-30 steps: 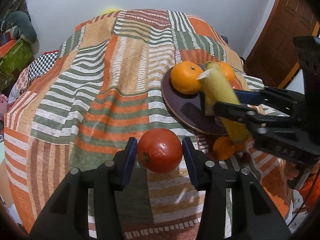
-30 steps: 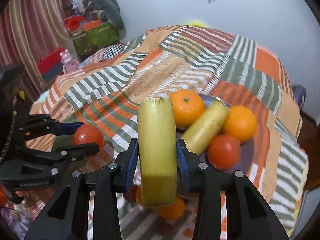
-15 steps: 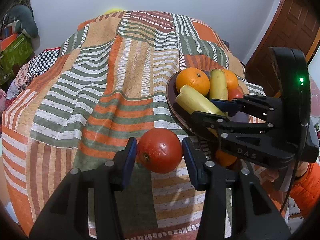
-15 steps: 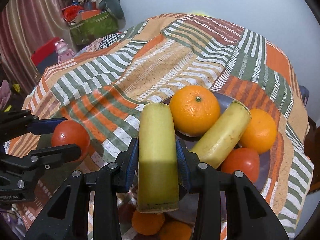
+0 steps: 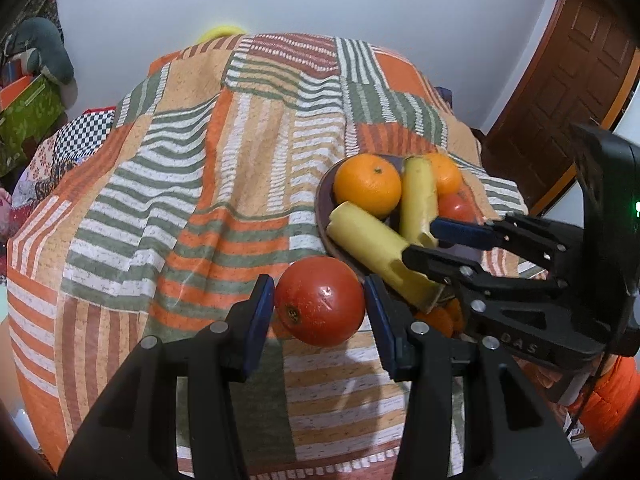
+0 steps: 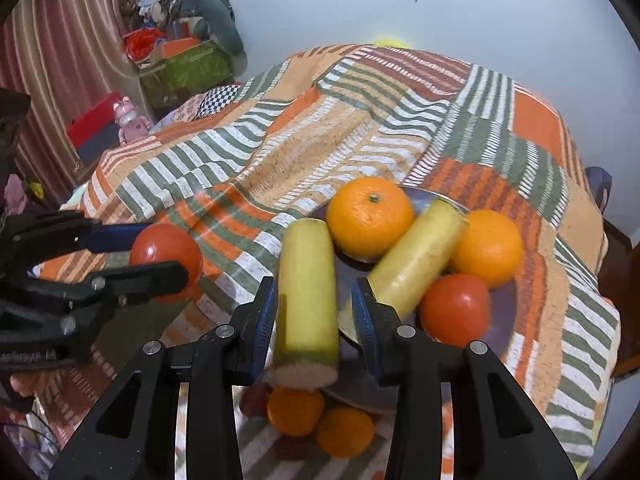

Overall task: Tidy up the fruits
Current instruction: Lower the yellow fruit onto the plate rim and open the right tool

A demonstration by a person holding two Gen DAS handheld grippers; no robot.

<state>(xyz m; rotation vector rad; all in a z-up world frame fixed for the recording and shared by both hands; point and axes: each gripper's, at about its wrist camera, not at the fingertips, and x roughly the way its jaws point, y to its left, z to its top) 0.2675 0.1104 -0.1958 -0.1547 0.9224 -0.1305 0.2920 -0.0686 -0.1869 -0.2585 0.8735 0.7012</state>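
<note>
My left gripper [image 5: 319,310] is shut on a red tomato [image 5: 319,301] and holds it above the quilt just left of the dark plate [image 5: 322,202]. My right gripper [image 6: 313,316] holds a yellow-green cut piece [image 6: 306,298] over the plate's near rim [image 6: 502,322]; its right pad stands slightly off the piece. On the plate lie two oranges [image 6: 370,222], a second yellow-green piece [image 6: 416,262] and a red tomato [image 6: 454,310]. The left gripper and its tomato [image 6: 166,256] show at the left of the right wrist view.
A striped patchwork quilt [image 5: 224,184] covers the surface. Two small oranges [image 6: 320,416] lie on it below the plate's near edge. A wooden door [image 5: 560,120] is at right. Boxes and a plush toy [image 6: 188,48] sit beyond the far left.
The right gripper has brought the yellow-green piece lower and farther onto the plate, and its jaws have loosened a little. The left gripper with the tomato has moved closer to the plate.
</note>
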